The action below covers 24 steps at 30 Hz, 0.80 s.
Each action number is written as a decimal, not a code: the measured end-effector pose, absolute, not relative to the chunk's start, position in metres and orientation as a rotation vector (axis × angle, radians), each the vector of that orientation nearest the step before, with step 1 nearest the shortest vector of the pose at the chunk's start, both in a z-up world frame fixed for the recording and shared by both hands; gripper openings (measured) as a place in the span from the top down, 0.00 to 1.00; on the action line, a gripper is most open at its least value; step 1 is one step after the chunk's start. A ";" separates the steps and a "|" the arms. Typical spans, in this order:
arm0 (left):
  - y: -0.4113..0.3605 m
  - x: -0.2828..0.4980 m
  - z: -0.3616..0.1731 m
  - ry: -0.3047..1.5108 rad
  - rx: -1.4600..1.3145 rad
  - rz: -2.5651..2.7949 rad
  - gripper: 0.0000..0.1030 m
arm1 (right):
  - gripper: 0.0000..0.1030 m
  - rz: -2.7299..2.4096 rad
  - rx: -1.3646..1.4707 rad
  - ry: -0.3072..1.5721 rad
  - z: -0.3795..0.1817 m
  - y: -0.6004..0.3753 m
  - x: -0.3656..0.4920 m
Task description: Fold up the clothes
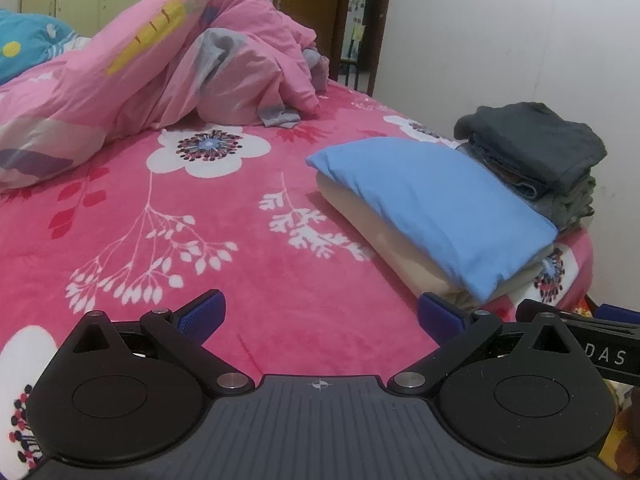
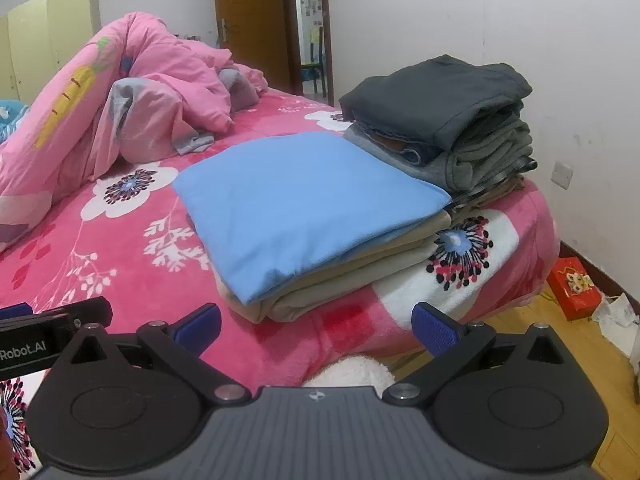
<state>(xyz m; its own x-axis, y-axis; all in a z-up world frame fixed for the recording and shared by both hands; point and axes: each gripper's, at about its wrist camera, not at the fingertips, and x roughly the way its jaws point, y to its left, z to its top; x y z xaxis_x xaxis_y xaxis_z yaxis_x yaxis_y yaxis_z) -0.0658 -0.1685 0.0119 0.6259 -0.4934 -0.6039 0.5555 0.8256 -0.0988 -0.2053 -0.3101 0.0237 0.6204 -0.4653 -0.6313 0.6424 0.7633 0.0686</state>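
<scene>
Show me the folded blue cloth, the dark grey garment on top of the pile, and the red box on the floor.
Folded blue cloth (image 2: 304,204), right wrist view, middle of its top face.
Dark grey garment (image 2: 436,92), right wrist view, its upper fold.
Red box (image 2: 574,288), right wrist view, its top face.

Open room: the bare pink bedspread (image 1: 224,264) ahead of the left gripper (image 1: 320,316).
Back: a heaped quilt (image 1: 168,68) blocks the bed's far side.
Right: folded blue cloth (image 2: 304,200) on beige layers, touching a dark clothes stack (image 2: 452,112) at the bed corner.
Floor: red box (image 2: 574,288) by the wall.
</scene>
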 end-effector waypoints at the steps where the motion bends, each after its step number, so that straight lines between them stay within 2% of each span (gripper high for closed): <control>1: -0.168 -0.066 0.012 0.659 0.100 -0.603 0.00 | 0.00 -0.648 0.300 0.633 0.024 -0.310 -0.205; 24: -0.168 -0.070 0.018 0.598 0.141 -0.581 0.00 | 0.00 -0.656 0.254 0.641 0.028 -0.303 -0.199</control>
